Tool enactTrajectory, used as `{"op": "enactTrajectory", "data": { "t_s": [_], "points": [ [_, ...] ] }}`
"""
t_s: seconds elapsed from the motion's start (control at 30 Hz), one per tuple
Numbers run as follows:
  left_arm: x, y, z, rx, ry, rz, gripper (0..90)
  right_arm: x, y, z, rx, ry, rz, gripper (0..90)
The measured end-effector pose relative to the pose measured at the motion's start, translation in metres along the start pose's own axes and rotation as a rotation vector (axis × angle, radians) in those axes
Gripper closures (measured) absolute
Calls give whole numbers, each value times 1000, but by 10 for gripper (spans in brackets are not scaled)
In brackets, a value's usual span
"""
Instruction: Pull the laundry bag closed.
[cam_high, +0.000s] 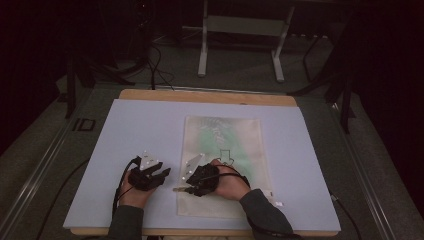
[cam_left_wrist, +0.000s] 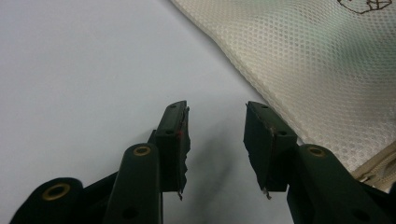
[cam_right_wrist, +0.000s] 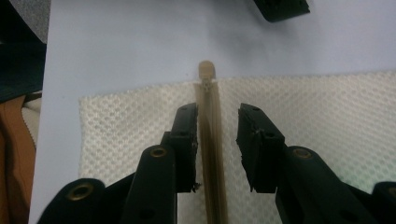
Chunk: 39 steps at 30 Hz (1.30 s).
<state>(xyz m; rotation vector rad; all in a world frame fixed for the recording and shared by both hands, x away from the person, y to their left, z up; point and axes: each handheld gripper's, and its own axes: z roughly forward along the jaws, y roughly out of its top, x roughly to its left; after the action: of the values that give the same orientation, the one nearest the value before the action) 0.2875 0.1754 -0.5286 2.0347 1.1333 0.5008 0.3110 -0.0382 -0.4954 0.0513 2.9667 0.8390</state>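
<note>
Black jaws of the right gripper (cam_right_wrist: 215, 140) rise closest to the lens in the right gripper view, standing apart with the zipper (cam_right_wrist: 211, 154) of a cream mesh bag (cam_right_wrist: 327, 121) running up between them. One jaw sits just beside the zipper tape; the other stands off it, so nothing is clamped yet. The zipper's end tab (cam_right_wrist: 206, 71) pokes just past the bag's edge onto the pale worktop (cam_right_wrist: 121, 42).

The mesh bag lies flat on the worktop, and every place below is taken from it. In the high view the right gripper (cam_high: 186, 186) lies over the bag's near corner on the person's left; the left gripper (cam_high: 162, 175) rests just off that same edge, on bare worktop. In the left gripper view its jaws stand apart with nothing between them, the bag's edge (cam_left_wrist: 261, 84) passing just beside one of them.

The bag looks light, thin and limp; it would likely bunch or drag rather than stay put when pulled. The zipper tape is the stiffest part, so the slider or tab is the sensible hold, with the fabric beside it pinned by the other gripper.

Whether a slider sits at the tab end is hard to make out. A green shape and a dark printed outline on the bag (cam_high: 225, 156) are too dim to read, and the right hand covers part of the bag's near end.
</note>
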Motion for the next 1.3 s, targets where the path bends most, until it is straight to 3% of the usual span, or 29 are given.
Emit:
{"op": "enactTrajectory", "data": {
  "t_s": [0.6, 0.9, 1.1, 1.3],
  "points": [
    [4, 0, -3, -13, 12, -19, 592, 2, 25, 19, 21, 11, -39, 714],
    [6, -1, -4, -17, 16, -30, 592, 3, 35, 30, 39, 18, -35, 711],
    [6, -1, -4, -16, 16, -32, 592, 3, 41, 42, 81, 10, -38, 705],
    [6, -1, -4, -11, 17, -31, 590, 2, 39, 43, 76, 17, -4, 751]
  ]
}}
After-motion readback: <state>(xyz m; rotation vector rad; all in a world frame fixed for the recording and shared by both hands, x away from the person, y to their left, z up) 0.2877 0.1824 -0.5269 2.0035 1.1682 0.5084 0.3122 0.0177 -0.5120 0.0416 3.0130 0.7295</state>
